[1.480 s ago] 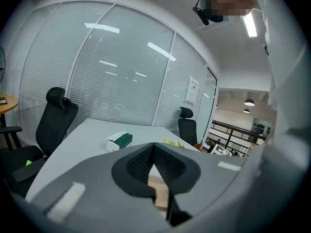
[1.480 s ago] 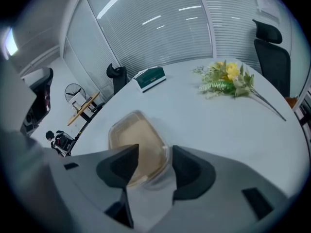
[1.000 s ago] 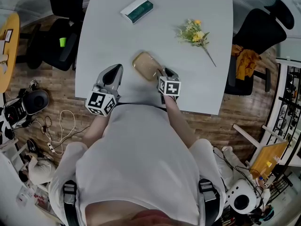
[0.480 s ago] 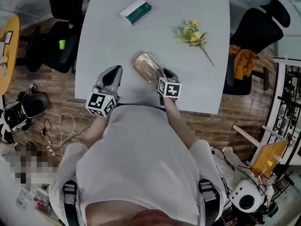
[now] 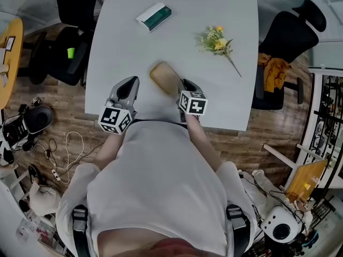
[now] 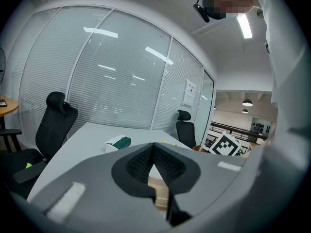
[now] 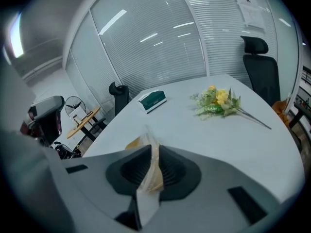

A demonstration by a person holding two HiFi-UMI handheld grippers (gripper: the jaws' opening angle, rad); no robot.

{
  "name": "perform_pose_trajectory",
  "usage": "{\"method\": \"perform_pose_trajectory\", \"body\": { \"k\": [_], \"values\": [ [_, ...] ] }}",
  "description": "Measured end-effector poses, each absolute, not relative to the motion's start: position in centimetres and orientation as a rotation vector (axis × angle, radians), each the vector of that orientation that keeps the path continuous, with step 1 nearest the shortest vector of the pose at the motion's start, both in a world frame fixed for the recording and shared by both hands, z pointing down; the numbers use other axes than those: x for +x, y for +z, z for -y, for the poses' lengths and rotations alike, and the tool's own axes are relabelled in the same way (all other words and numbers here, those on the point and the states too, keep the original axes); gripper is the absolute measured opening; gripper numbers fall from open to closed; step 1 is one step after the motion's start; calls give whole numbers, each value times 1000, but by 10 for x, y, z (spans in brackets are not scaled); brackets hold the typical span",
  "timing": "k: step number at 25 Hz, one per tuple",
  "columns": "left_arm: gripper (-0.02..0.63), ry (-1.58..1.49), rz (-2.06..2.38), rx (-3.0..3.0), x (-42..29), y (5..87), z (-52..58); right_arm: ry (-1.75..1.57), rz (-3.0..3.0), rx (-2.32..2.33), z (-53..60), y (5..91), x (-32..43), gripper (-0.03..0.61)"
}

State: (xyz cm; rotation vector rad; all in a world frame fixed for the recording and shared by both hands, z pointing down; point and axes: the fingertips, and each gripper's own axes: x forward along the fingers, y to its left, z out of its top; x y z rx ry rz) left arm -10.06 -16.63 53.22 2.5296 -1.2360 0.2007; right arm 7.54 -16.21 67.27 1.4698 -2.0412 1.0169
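A clear, tan-tinted plastic container (image 5: 164, 76) is tipped up on edge above the white table (image 5: 123, 47). My right gripper (image 5: 181, 84) is shut on its near rim. In the right gripper view the container (image 7: 141, 141) stands nearly upright between the jaws of that gripper (image 7: 153, 158). My left gripper (image 5: 128, 84) hovers at the table's near edge, left of the container, shut with nothing in it. In the left gripper view the left gripper (image 6: 154, 148) has its jaw tips meeting, and the right gripper's marker cube (image 6: 226, 145) shows at the right.
A green and white box (image 5: 154, 16) lies at the far left of the table. A bunch of yellow flowers (image 5: 217, 40) lies at the far right. Black office chairs (image 5: 292, 28) stand on both sides. Cables and gear lie on the wooden floor (image 5: 59, 143) to the left.
The right gripper has closed on the container's rim, lifted it off the table and tipped it from flat to on edge. The left gripper has hardly moved.
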Motion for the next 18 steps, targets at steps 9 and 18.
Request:
{"method": "perform_pose_trajectory", "body": {
  "k": [9,18],
  "values": [
    [11,189,1244,2542,-100,527,162,956,2089,1461,160,654,72,51],
    [9,172,1247,2571,-98,517,156,895,2167,1490,156,620,69,49]
  ]
}}
